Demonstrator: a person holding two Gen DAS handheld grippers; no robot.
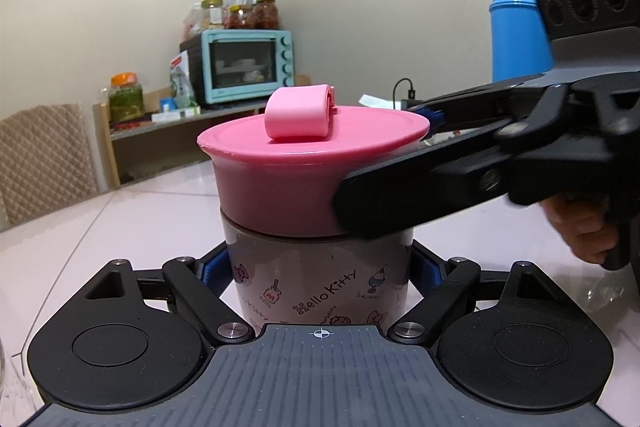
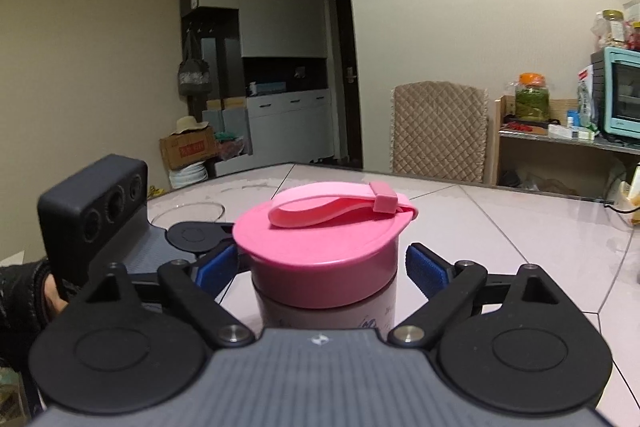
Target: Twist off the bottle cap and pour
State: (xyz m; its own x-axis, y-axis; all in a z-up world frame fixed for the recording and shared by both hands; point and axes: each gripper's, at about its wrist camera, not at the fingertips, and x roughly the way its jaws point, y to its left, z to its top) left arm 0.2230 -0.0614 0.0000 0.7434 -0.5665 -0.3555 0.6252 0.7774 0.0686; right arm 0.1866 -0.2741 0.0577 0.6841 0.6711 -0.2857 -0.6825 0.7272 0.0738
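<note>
Your left tool [image 1: 320,267] clamps the printed body of the bottle [image 1: 320,287] low down, its blue pads against both sides, which I judge steadies it upright on the table [image 1: 120,219] against twisting; the pink cap [image 1: 296,179] sits on the neck, carry loop folded on top. Your right tool [image 2: 324,267] straddles the cap with its blue fingers [image 2: 424,271] parted and clear of the rim, apparently lined up for turning.
</note>
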